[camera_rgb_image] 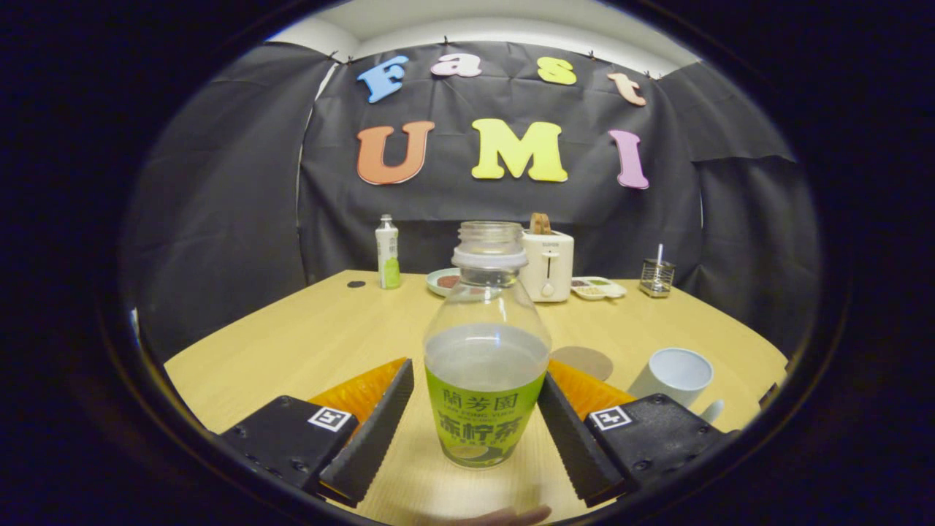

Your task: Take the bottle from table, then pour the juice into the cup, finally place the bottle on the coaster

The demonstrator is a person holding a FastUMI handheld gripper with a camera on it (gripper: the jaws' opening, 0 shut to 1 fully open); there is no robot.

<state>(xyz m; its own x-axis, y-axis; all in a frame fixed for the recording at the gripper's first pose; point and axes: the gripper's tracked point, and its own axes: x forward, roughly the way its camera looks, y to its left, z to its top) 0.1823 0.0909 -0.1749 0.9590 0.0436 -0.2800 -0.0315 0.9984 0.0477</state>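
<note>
A clear, uncapped bottle (486, 409) with a green label stands upright on the wooden table (307, 343), about half full of pale juice. My gripper (475, 372) is open, one finger on each side of the bottle at label height. The right finger lies very near the bottle's side, and a thin gap shows at the left finger. A round brown coaster (582, 361) lies flat just beyond the right finger. To the right of the coaster stands a white cup (676, 372).
Along the table's far edge stand a small white-and-green bottle (388, 252), a plate (443, 281), a white toaster (548, 264), a compartment tray (599, 288) and a wire holder (656, 277). Part of a person's hand (504, 516) shows below the bottle.
</note>
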